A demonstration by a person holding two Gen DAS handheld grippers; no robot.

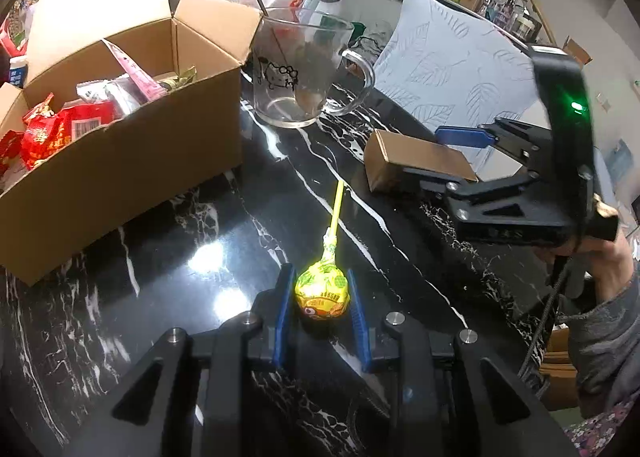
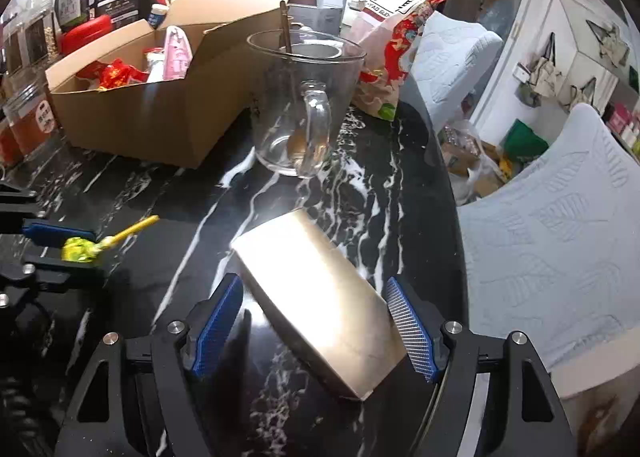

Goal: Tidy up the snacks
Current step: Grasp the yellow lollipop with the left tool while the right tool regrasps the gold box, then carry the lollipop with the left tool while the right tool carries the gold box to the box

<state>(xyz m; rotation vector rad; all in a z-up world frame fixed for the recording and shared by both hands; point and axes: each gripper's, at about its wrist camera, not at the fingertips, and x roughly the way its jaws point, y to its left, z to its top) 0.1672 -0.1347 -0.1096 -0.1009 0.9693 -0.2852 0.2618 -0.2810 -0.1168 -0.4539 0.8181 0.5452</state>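
A yellow-wrapped lollipop (image 1: 322,291) lies on the black marble table (image 1: 168,257), stick pointing away. My left gripper (image 1: 322,299) is shut on its head, and the blue pads press both sides. The right wrist view shows the same grip at far left, on the lollipop (image 2: 82,249). A small brown box (image 2: 316,297) lies flat between the fingers of my right gripper (image 2: 314,293), which is open; a gap shows at the left pad (image 2: 218,321). The left wrist view has this gripper (image 1: 448,159) straddling the box (image 1: 412,161).
An open cardboard box (image 1: 120,165) holding several snack packets stands at the left. A glass mug (image 1: 298,73) with a spoon is behind the lollipop, with a large red-and-white snack bag (image 2: 400,17) beyond it. Pale-covered chairs (image 2: 560,241) line the table's right edge. Jars (image 2: 28,117) stand far left.
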